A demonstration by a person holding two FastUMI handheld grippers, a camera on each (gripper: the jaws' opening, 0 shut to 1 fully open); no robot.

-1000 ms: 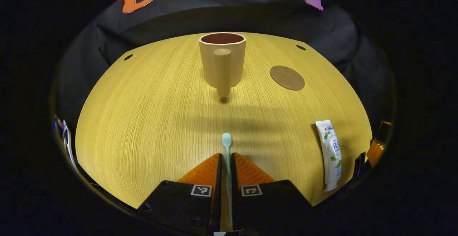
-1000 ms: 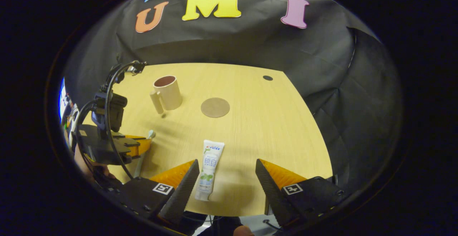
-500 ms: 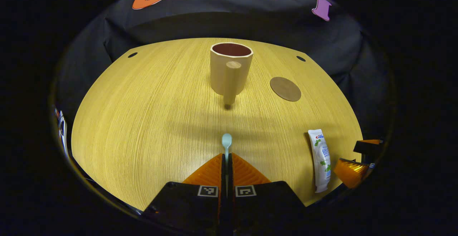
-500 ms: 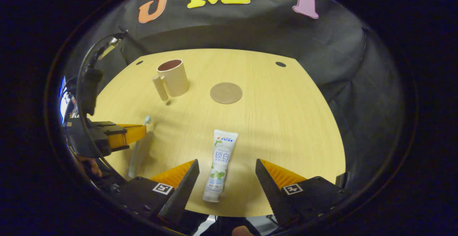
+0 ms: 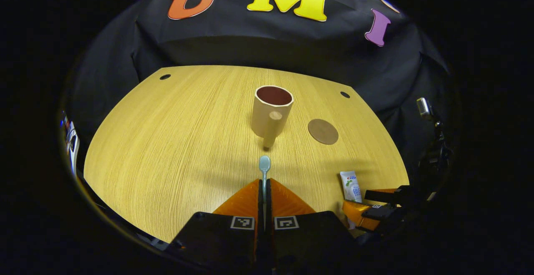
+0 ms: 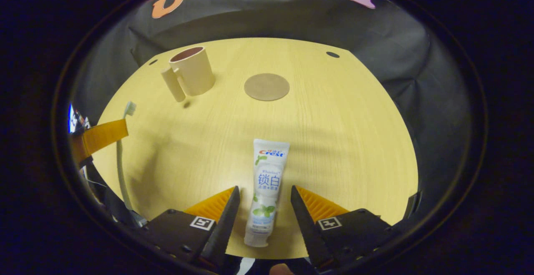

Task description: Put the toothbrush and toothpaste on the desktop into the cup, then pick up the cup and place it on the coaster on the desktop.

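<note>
A pale toothbrush juts forward from my left gripper, which is shut on its handle and held above the wooden desktop. Straight ahead stands the beige cup, upright, its handle turned toward me. The round brown coaster lies to its right. In the right gripper view, the white toothpaste tube lies flat between the fingers of my right gripper, which is open with a narrow gap on each side of the tube. That view also has the cup, the coaster and the lifted toothbrush.
Black cloth walls close in the desktop at the back and right. Small dark holes mark the far corners of the desktop. The near edge of the desktop runs just below the tube's cap.
My left gripper has closed fully on the toothbrush and risen with it. My right gripper has moved down over the toothpaste and its fingers have narrowed around the tube.
</note>
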